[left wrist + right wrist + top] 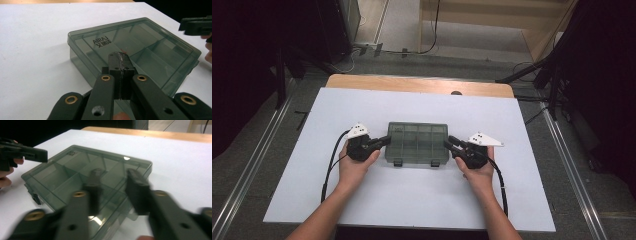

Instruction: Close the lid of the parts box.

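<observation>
a translucent grey-green compartment box (417,144) lay closed on the white tabletop (412,195), about midway across it, its two latches facing the person. in the left gripper view the lid carried printed lettering, and dividers showed through it.

the left gripper (384,140) came in from the box's left end. its fingers (119,65) were clenched flat against each other with nothing between them, their tips right at the box's left edge near the upper corner; whether they actually touched the plastic could not be told.

the right gripper (450,143) sat at the box's right end. in the right gripper view its fingers (136,185) stood partly apart, blurred, with a clear gap between them, and they hung over the near corner of the box. the pads did not press on the lid or the walls, so the grip was released and nothing was held.

each gripper was held in a hand (353,167), the forearms reaching in from the near edge of the tabletop, with a black cable trailing back from each.
</observation>
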### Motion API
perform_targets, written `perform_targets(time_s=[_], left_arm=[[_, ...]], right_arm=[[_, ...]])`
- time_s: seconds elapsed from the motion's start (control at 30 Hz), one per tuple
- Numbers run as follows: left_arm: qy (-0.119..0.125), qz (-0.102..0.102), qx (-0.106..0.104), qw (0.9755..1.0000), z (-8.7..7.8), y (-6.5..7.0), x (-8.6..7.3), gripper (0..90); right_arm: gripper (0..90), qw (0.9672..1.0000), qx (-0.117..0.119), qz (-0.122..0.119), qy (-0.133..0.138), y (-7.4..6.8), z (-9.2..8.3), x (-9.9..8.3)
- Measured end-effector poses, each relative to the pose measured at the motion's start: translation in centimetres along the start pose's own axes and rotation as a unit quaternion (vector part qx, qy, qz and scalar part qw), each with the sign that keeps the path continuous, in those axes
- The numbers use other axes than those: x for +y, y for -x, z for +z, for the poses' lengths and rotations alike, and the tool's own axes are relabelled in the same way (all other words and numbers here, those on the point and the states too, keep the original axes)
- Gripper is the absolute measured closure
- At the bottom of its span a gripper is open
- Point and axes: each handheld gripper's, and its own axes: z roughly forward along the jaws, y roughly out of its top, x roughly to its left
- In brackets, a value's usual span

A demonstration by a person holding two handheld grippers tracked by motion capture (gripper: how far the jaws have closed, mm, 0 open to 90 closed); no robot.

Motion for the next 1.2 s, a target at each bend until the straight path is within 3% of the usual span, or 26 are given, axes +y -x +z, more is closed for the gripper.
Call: perform_targets(time_s=[0.17, 0.23, 0.33, 0.7, 0.97, 1.2], left_arm=[[0.0, 0.001, -0.001, 1.0, 0.0, 0.0, 0.0, 90.0], [0.0, 0.001, -0.001, 1.0, 0.0, 0.0, 0.0, 90.0], [0.001, 0.004, -0.003, 1.0, 0.0, 0.0, 0.0, 90.0], [0.011, 0.014, -0.005, 0.9998, -0.6, 0.2, 0.2, 88.7], [0.017, 0.018, -0.01, 0.9997, -1.0, 0.6, 0.1, 62.9], [0.013, 0.029, -0.006, 0.9995, -1.5, 0.8, -0.2, 34.6]], right_arm=[[27.8, 0.9998, -0.015, 0.008, 0.011, 0.6, -0.9, -0.1], [11.3, 0.9998, -0.017, 0.005, 0.012, 0.7, -1.2, -0.2], [0.0, 0.9998, -0.014, 0.001, 0.011, 0.9, -1.7, -0.4], [0.0, 0.9994, -0.031, 0.01, 0.015, 1.6, -3.1, -1.4], [0.0, 0.9992, -0.035, 0.013, 0.015, 1.8, -3.9, -1.7], [0.0, 0.999, -0.04, 0.013, 0.016, 2.0, -4.6, -2.0]])
